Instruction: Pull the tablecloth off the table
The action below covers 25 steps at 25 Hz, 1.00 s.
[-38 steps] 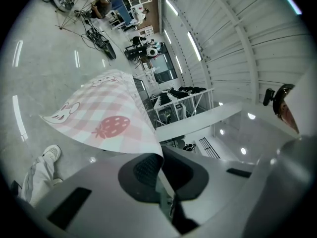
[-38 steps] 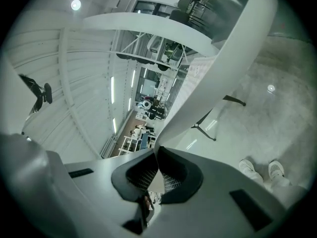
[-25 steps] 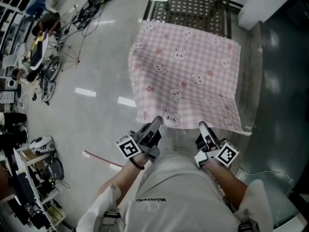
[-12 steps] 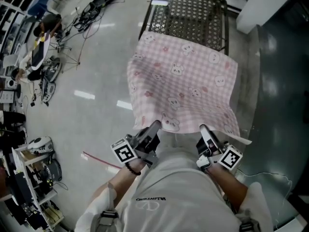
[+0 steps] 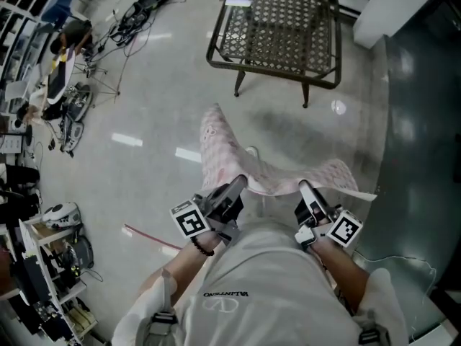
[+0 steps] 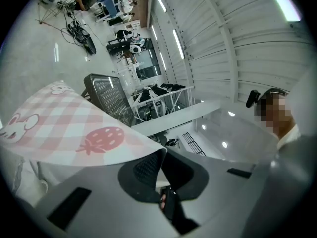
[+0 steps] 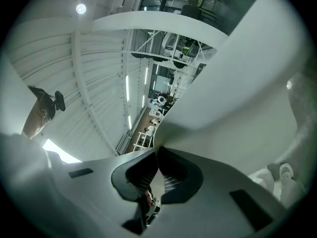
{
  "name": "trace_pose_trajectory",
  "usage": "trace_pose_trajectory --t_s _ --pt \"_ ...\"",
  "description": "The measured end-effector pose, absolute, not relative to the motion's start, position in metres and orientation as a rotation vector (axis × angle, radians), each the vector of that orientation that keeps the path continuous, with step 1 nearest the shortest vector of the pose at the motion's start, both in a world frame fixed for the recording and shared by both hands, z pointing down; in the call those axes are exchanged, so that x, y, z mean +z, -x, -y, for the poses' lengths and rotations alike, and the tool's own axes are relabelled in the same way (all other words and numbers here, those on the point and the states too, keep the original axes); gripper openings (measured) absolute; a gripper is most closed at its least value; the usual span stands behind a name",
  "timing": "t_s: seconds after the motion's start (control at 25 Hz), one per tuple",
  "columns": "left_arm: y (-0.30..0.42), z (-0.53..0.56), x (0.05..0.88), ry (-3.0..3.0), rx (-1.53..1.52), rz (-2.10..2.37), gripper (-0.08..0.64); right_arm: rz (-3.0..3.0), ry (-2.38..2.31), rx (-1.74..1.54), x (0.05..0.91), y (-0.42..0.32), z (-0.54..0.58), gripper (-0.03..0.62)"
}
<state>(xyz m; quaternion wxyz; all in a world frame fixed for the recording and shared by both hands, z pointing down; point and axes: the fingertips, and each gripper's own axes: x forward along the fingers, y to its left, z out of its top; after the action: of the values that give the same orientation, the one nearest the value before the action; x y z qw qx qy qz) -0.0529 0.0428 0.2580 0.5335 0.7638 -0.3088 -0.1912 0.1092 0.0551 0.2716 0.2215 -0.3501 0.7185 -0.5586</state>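
1. Left gripper (image 5: 236, 186): jaws closed, pinching one edge of the pink checked tablecloth (image 5: 220, 146). Right gripper (image 5: 304, 190): jaws closed on the opposite edge.
2. The tablecloth sags between the grippers, clear of the wire-mesh table (image 5: 338, 42) beyond.
3. Risk: the thin fabric may slip from either pinch. If the grippers are lowered, the hanging fold may drag on the floor (image 5: 144, 171).

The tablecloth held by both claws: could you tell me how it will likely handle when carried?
Probably very floppy: the tablecloth sags between the left claw and right claw and folds on itself. Likely light, since two edge pinches seem to carry it. Its loose end trails beyond the left claw, so it may drag or snag.
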Motion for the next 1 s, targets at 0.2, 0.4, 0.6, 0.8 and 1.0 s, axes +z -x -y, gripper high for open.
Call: trace_pose_trajectory --t_s 0.2,0.4,0.6,0.8,1.0 --pt "0.049 -0.049 0.254 -1.816 -0.446 0.741 0.006 -1.949 0.945 -1.583 0.272 -0.109 -0.061 0.021" --pt "0.052 -0.045 0.256 -1.789 -0.462 0.761 0.006 -1.954 0.927 -1.586 0.272 -0.109 -0.054 0.018" --pt "0.055 -0.048 0.264 -1.778 -0.459 0.781 0.005 -1.944 0.93 -1.589 0.277 -0.11 -0.054 0.015" --pt "0.057 -0.046 0.259 -1.787 -0.48 0.776 0.005 -1.948 0.938 -1.578 0.274 -0.11 -0.052 0.015" --pt "0.058 -0.043 0.252 -1.815 -0.491 0.767 0.005 -1.953 0.94 -1.564 0.27 -0.109 -0.051 0.015"
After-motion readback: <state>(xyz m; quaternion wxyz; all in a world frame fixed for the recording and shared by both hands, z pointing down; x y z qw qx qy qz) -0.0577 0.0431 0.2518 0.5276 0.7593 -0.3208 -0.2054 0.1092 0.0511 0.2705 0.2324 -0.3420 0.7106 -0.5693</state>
